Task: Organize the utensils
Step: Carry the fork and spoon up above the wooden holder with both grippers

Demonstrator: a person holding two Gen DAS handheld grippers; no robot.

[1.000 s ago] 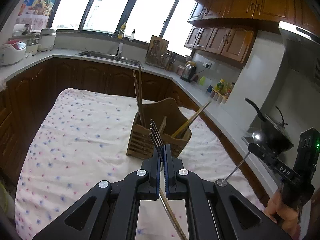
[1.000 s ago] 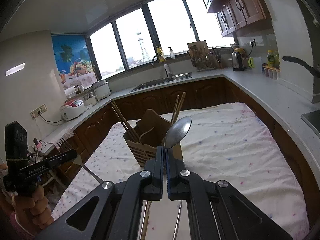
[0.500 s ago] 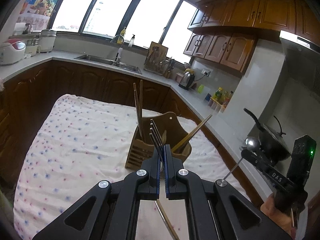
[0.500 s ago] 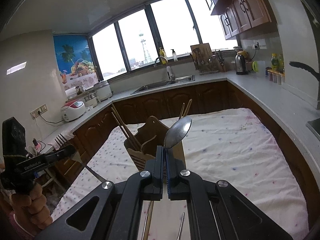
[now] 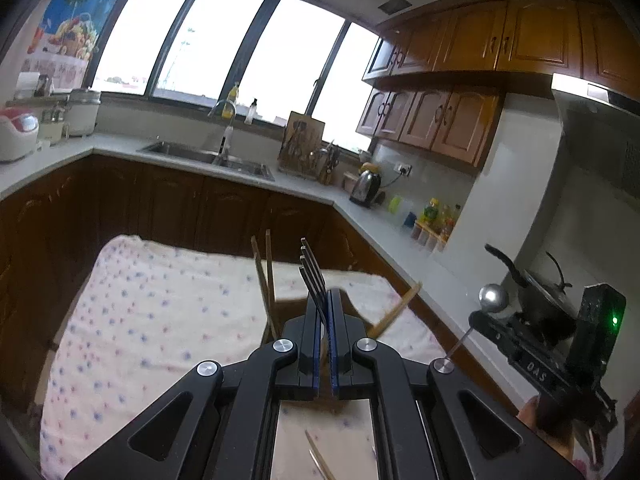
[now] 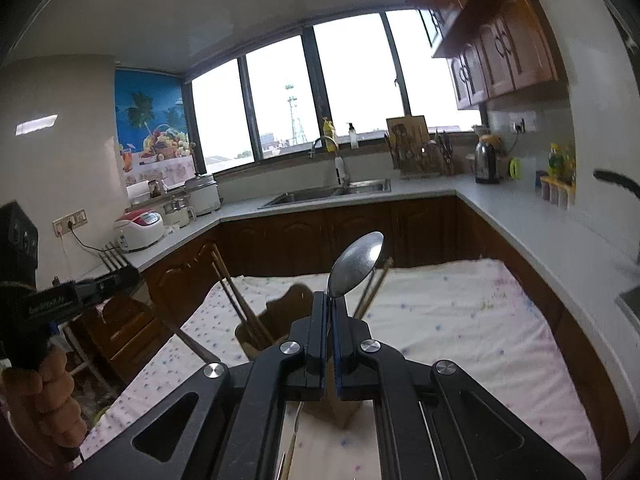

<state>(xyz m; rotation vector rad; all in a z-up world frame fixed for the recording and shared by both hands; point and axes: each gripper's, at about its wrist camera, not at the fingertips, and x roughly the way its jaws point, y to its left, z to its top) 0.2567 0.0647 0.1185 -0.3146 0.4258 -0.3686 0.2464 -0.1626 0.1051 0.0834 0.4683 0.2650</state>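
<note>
- Utensils were split between the two hands: the left gripper (image 5: 325,312) was clamped on a fork (image 5: 311,276), tines up, so the handle could drop in first.
- Right gripper (image 6: 331,312) pinched a spoon (image 6: 355,265), bowl up, for likely the same reason.
- Wooden utensil holder (image 6: 286,304) stood on the dotted tablecloth (image 6: 460,312) beneath both tools, chopsticks (image 6: 236,296) already in it; its compartments were mostly hidden.

Utensil holder (image 5: 296,312) mostly hidden behind claw; fork handle (image 5: 320,320) hidden too.
</note>
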